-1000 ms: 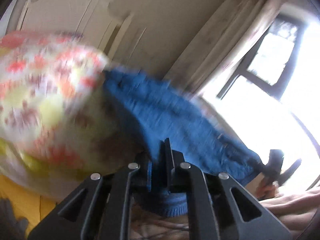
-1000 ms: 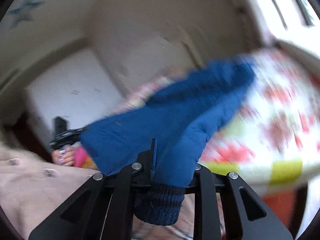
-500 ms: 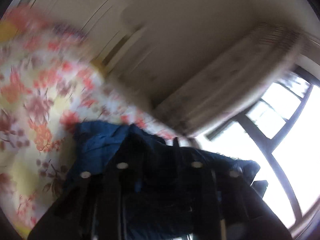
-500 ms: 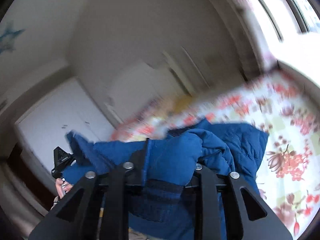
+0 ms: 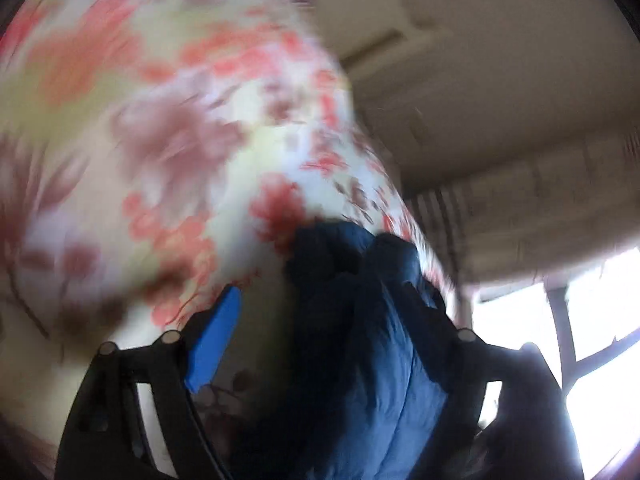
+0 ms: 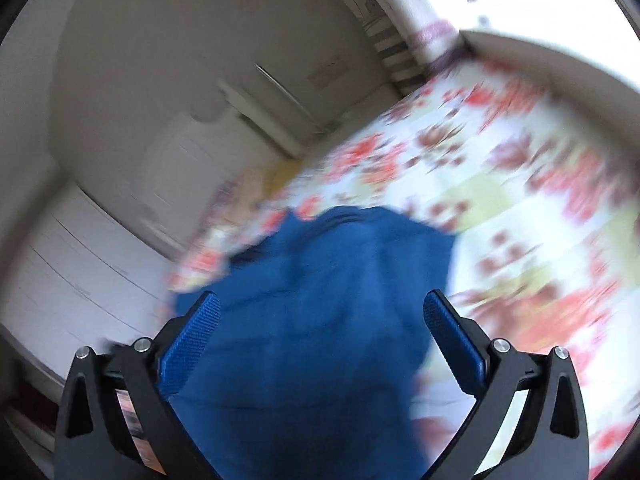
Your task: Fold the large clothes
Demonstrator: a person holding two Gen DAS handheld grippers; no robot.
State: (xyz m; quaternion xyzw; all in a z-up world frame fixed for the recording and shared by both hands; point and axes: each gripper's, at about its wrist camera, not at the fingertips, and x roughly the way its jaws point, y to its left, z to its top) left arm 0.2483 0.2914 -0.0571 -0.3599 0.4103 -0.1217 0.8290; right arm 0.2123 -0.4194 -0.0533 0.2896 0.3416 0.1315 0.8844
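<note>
I have both ends let go: the right gripper (image 6: pixel 320 344) stands wide, its jaws just opened, the blue jacket (image 6: pixel 320 320) lying loose between and ahead of them on the floral bed (image 6: pixel 520 200). The left gripper (image 5: pixel 320 344) has also just spread, the jacket bunched between its fingers, unpinched. I judge one fold laid down; its neatness is blurred, and further folds likely remain.

A bed carried everything, covered by a floral bedspread (image 6: pixel 520 200) printed with red and brown blossoms on white and pale-green patches. A blue padded jacket (image 6: pixel 320 300) lay bunched directly on it, near the edge toward the white wardrobe. In the left wrist view the bedspread (image 5: pixel 180 160) was blurred, the jacket (image 5: pixel 380 340) dark against it.
</note>
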